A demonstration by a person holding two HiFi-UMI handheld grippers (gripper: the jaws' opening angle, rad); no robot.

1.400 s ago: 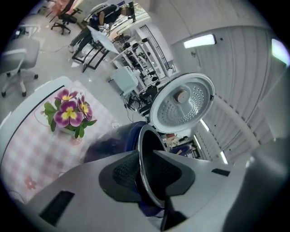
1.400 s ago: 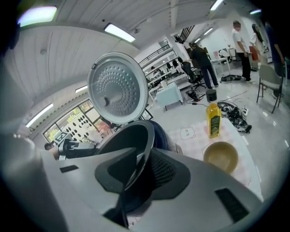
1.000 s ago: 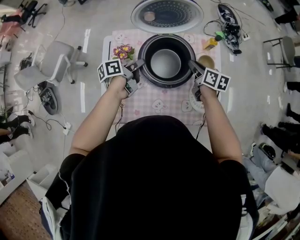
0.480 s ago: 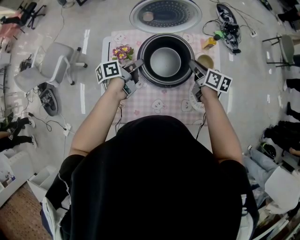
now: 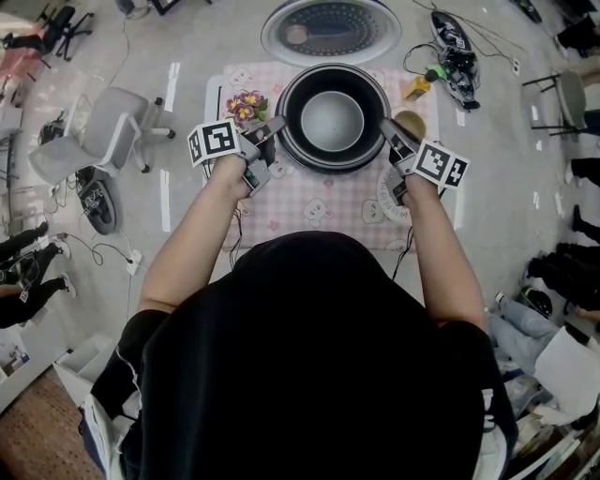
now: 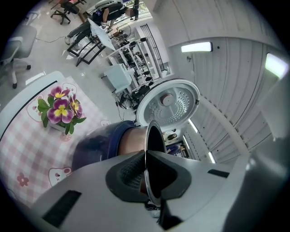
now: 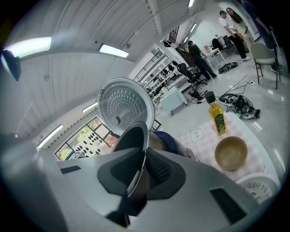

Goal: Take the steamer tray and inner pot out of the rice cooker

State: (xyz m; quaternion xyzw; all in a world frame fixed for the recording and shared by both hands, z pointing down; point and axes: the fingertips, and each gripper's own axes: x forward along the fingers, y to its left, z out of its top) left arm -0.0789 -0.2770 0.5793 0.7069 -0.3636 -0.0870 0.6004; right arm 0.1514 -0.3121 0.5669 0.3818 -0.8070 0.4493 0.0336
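The dark inner pot point(image 5: 332, 120) hangs over the rice cooker, held by its rim on both sides. My left gripper point(image 5: 277, 125) is shut on the pot's left rim point(image 6: 152, 136), the thin metal edge pinched between its pads. My right gripper point(image 5: 385, 127) is shut on the right rim point(image 7: 136, 149) in the same way. The cooker's dark blue body point(image 6: 97, 145) shows just below the rim. Its round lid point(image 5: 331, 28) stands open behind. A white perforated steamer tray point(image 5: 384, 202) lies on the cloth under my right hand.
The table wears a pink checked cloth point(image 5: 319, 202). A small pot of purple flowers point(image 5: 246, 103) stands left of the cooker. A yellow bottle point(image 5: 419, 86) and a tan bowl point(image 5: 411, 122) stand to its right. An office chair point(image 5: 108, 127) and cables are on the floor.
Both grippers have risen a little with the inner pot between them. The pot now sits slightly higher and larger in the head view.
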